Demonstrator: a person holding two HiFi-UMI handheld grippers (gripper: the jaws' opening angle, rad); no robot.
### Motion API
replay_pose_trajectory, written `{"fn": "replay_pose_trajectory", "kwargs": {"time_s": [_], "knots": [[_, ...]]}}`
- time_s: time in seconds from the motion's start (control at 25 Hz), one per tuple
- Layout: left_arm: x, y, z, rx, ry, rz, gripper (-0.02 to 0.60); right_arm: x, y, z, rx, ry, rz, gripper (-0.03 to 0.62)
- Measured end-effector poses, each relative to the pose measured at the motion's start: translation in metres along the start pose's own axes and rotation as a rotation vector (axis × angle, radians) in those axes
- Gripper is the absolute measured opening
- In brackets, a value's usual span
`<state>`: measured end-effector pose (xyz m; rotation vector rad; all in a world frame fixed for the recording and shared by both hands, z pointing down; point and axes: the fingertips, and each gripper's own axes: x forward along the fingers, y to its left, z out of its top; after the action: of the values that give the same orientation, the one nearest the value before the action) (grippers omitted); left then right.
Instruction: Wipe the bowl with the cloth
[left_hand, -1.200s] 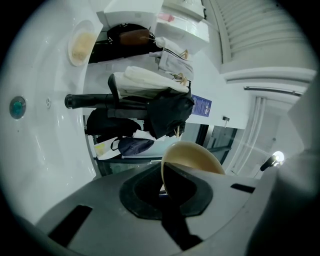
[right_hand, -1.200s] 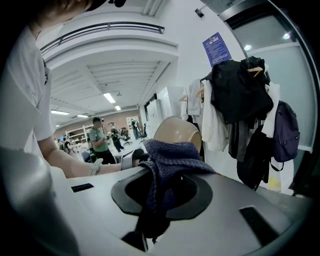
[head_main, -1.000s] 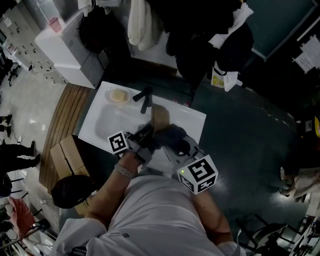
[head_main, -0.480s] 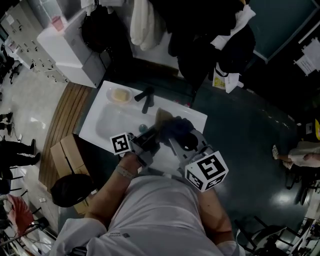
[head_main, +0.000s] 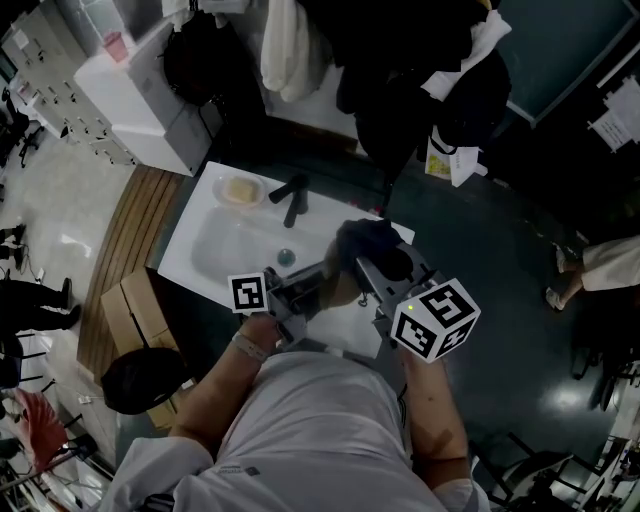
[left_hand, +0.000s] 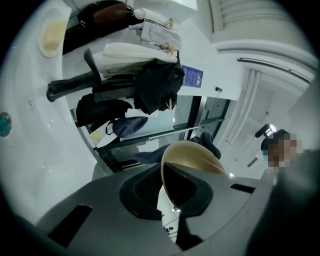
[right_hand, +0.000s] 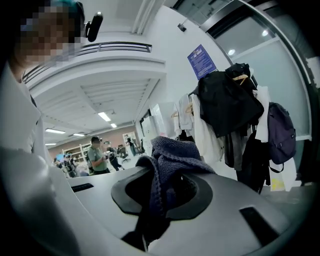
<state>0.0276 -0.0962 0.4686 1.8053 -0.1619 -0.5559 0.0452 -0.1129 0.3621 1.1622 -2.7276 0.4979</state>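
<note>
The left hand-held gripper (left_hand: 172, 202) is closed on the rim of a tan bowl (left_hand: 196, 156): one jaw sits inside the dark hollow and the other against the outer wall, so the bowl stands on edge with its opening turned sideways. The right hand-held gripper (right_hand: 159, 202) is clamped on a dark knitted cloth (right_hand: 172, 152), which bunches up above the jaws and hangs down between them. In the head view the two grippers meet over the front right part of a white sink (head_main: 200, 250), with the bowl held above the basin and not resting on it. The cloth is raised just beyond the bowl, at the sink's right edge. Past the bowl's rim the left gripper view shows a dark fold of it, but whether cloth and bowl touch cannot be told. A black tap (head_main: 292, 197) stands at the back of the sink, with a soap dish (head_main: 238, 190) just to its left and the drain (head_main: 286, 257) in the basin before it. Coats and bags hang on the wall behind the sink.
</note>
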Motion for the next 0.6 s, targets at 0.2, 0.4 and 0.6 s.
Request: {"fn": "replay_pose_trajectory", "kwargs": {"time_s": [0.2, 0.4, 0.6], "knots": [[0.007, -0.010, -0.016, 0.021, 0.088, -0.061, 0.021, 0.004, -0.010, -0.007, 0.073, 0.018, 0.043, 0.078], [0.012, -0.027, -0.030, 0.069, 0.171, -0.144, 0.023, 0.007, -0.018, -0.022, 0.134, 0.041, 0.059, 0.078], [0.013, -0.046, -0.036, 0.063, 0.201, -0.248, 0.023, 0.009, -0.021, -0.038, 0.167, 0.076, 0.097, 0.078]]}}
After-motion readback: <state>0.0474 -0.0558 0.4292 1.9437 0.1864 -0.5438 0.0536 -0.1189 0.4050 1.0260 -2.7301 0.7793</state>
